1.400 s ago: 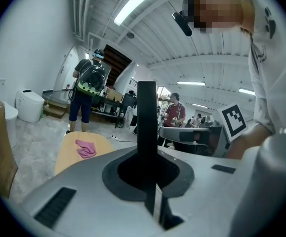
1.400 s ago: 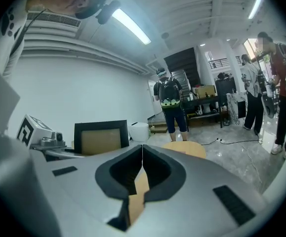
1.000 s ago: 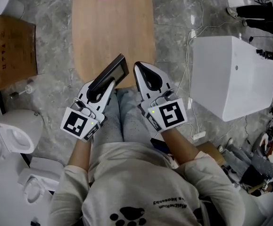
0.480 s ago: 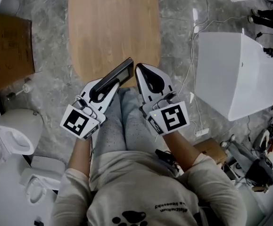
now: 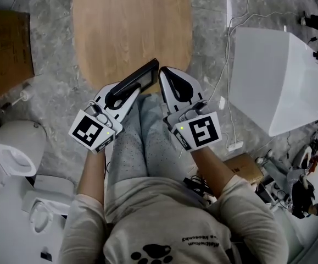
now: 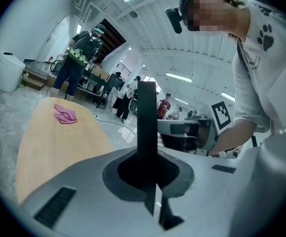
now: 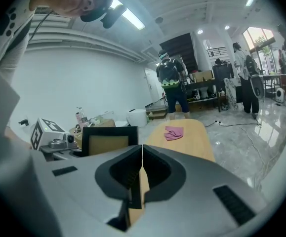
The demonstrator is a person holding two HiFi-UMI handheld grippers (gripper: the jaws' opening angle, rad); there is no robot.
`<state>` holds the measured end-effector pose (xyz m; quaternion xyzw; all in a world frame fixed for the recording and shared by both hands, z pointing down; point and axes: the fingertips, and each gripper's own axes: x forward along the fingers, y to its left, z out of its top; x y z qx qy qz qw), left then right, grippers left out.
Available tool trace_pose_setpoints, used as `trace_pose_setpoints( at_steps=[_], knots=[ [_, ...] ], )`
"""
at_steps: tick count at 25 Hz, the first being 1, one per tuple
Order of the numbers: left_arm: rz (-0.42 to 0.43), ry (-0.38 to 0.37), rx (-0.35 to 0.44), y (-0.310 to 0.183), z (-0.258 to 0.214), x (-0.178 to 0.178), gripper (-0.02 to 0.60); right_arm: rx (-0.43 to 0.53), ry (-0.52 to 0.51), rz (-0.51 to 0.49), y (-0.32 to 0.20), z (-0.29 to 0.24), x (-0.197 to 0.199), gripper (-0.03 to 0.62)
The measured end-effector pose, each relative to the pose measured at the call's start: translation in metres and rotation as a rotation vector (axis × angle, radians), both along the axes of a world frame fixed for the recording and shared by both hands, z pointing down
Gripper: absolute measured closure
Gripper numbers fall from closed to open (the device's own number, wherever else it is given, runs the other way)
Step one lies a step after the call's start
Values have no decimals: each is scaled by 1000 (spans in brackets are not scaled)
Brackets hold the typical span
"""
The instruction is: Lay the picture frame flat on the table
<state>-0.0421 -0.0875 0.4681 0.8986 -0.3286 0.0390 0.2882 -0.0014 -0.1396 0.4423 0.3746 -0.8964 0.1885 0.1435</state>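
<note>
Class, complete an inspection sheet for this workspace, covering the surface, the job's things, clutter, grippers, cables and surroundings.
Surface: wooden table, mostly bare, with a rounded near end.
Job's things: black picture frame, held tilted in the air at the table's near end, not yet laid flat.
Clutter: pink cloth at the table's far end.
Grippers: left gripper shut on the picture frame; right gripper shut and empty, beside it.
Cables: white cable on the floor right of the table.
Surroundings: grey marble floor; white box on the right; cardboard box on the left; people beyond the table.
</note>
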Motion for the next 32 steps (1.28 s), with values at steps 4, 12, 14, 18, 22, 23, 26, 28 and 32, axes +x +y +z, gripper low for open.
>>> trace_pose_setpoints(
  at_steps=[4, 12, 14, 18, 22, 23, 26, 28, 32],
  knots=[
    [3, 7, -23, 0, 17, 0, 565, -15, 22, -25, 4, 20, -3, 583],
    [16, 3, -47, 1, 36, 0, 565, -64, 32, -113, 16, 47, -6, 512],
    [17, 4, -54, 1, 38, 0, 564, -91, 42, -128, 20, 55, -7, 496],
    [34, 7, -60, 2, 43, 3, 563, -129, 59, -147, 26, 69, -7, 488],
    [66, 2, -76, 2, 53, 4, 564, -157, 67, -152, 28, 85, -7, 488],
    [71, 12, -84, 2, 56, 4, 564, -162, 63, -152, 28, 87, -7, 488],
    [91, 35, -100, 2, 60, 4, 564, -170, 55, -160, 28, 91, -8, 490],
    [105, 42, -103, 3, 61, 4, 565, -178, 48, -166, 30, 93, -7, 490],
    [127, 54, -107, 5, 62, 5, 563, -186, 44, -181, 33, 94, -6, 494]
  ],
)
